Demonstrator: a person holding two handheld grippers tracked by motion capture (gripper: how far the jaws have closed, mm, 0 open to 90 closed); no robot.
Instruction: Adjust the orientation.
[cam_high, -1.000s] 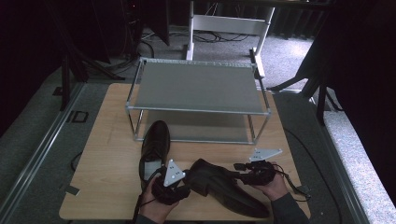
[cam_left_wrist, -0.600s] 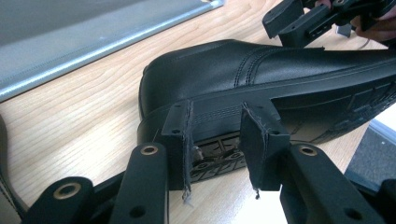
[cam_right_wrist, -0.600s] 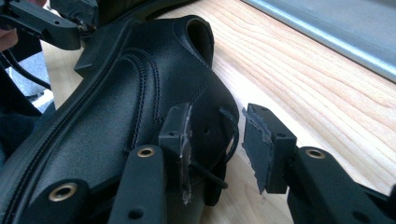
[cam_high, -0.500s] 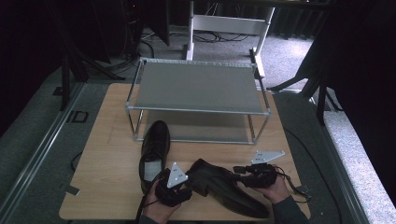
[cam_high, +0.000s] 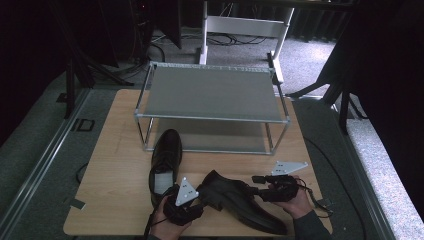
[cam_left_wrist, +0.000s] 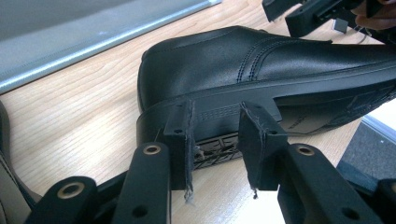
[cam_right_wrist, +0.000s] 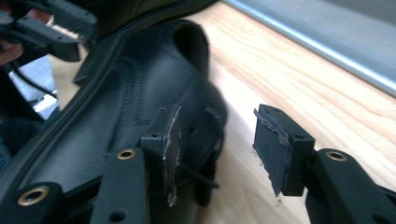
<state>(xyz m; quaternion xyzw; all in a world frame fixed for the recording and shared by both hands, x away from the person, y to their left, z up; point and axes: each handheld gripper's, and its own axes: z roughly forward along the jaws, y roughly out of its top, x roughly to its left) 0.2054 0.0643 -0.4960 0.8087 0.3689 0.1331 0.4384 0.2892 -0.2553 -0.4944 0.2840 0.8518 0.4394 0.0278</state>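
A black shoe (cam_high: 241, 201) lies tipped on its side at the table's (cam_high: 115, 150) near edge, between both grippers. The left gripper (cam_left_wrist: 215, 140) stands narrowly parted at its heel; the right gripper (cam_right_wrist: 219, 140) gapes wide beside its laces. Another shoe (cam_high: 165, 157) stands upright, left.

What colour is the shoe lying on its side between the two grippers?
Black, stitching included; the shoe shows best in the left gripper view.
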